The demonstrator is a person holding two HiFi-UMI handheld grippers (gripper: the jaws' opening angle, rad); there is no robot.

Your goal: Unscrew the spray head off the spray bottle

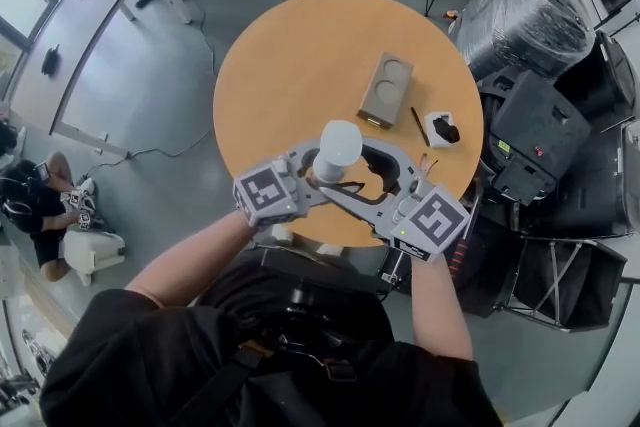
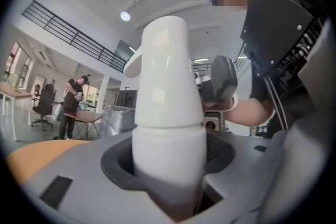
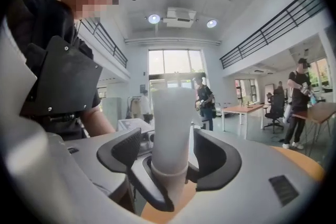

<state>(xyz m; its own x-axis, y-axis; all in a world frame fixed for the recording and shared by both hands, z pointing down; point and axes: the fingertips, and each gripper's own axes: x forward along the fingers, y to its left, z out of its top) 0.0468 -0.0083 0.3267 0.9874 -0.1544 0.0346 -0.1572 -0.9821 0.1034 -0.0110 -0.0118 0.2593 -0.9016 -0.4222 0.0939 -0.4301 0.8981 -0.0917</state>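
Between the jaws of the left gripper (image 2: 168, 168) the white spray bottle (image 2: 167, 136) stood upright, and the dark pads were clenched on its lower body. The right gripper (image 3: 170, 157) faced it from the opposite side. Its jaws stood wide, with a gap to the bottle on each side, so it gripped nothing. Only the left gripper view showed the spray head (image 2: 164, 71), above the jaws, with its nozzle pointing to the left. Only the head view showed the round table (image 1: 290, 75) under both grippers.
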